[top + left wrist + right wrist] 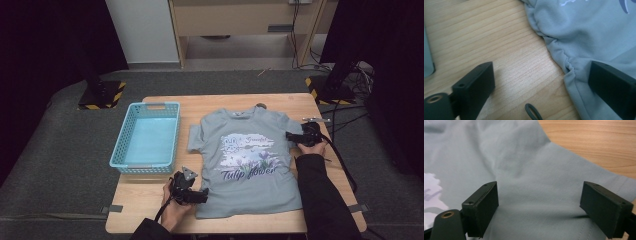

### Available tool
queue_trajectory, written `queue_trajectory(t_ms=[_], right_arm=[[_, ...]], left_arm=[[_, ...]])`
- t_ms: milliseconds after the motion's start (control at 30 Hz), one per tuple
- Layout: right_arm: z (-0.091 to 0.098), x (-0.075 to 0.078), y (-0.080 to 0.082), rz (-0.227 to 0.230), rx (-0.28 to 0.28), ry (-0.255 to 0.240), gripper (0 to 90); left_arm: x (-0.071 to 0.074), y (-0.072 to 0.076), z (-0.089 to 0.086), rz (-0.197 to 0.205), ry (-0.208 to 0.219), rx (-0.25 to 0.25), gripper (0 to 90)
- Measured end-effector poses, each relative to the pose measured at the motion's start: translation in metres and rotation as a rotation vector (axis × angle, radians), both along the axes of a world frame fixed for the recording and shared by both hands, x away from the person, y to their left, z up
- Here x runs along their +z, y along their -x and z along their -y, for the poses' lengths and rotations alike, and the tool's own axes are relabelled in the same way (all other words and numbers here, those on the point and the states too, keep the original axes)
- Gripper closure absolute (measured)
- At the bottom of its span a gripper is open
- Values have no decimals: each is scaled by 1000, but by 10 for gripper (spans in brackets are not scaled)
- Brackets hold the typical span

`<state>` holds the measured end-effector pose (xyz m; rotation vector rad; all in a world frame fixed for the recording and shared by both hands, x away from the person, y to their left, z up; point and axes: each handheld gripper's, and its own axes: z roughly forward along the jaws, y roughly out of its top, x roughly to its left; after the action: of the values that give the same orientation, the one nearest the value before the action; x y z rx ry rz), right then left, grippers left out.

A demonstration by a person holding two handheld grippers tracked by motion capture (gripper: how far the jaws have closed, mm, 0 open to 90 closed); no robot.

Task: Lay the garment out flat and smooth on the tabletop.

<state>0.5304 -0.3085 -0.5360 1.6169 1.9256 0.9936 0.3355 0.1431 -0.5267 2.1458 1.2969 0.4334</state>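
A: Where does the grey T-shirt [245, 160] lie?

B: It lies flat and face up on the wooden table [150, 200], collar toward the far edge, hem toward the person. The print with "Tulip flower" sits across the chest. The shirt takes up the middle and right part of the tabletop.

A: And beside it?

B: A light blue basket [146, 137] stands to the left of the shirt, just apart from the left sleeve.

A: What does the left gripper [192, 192] do?

B: It sits at the shirt's lower left corner, near the hem. In the left gripper view its jaws stand wide. One jaw is over bare wood, the other over the puckered side edge of the shirt [584, 40]. The cloth edge runs between them, and the pads do not press on it. A small dark loop [533, 113] lies on the wood near the bottom of that view.

A: The right gripper [296, 136]?

B: It is at the shirt's right sleeve, held by the person's right hand [316, 148]. In the right gripper view its jaws are spread wide over the grey cloth [536, 180], with fabric lying slack between them. Nothing is pinched. The table's wood shows beyond the sleeve edge at the upper right of that view.
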Motion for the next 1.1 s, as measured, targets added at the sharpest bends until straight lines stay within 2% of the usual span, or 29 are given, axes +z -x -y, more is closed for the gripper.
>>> queue_trajectory(t_ms=[100,233,400,500,567,667,767,867,933,1100], right_arm=[[0,8,4,20,-3,-55,134],[-8,28,10,38,34,-31,117],[-19,50,30,65,123,-54,105],[-27,52,46,47,184,-84,84],[-33,51,60,41,226,-63,66],[-38,50,78,32,270,-40,51],[-38,50,93,39,288,-17,42],[-36,49,104,41,300,-26,39],[-33,47,108,33,302,-30,35],[-26,41,107,5,294,-45,23]], left_arm=[[4,-1,0,-15,33,24,113],[16,-2,-2,32,87,41,131],[29,-7,-4,76,122,47,159],[36,-14,0,100,123,53,173],[40,-21,4,119,125,50,180],[47,-34,9,151,105,54,186],[52,-53,15,171,99,60,190],[52,-74,25,178,77,42,197],[51,-90,31,178,70,29,209],[40,-129,44,166,56,60,227]])
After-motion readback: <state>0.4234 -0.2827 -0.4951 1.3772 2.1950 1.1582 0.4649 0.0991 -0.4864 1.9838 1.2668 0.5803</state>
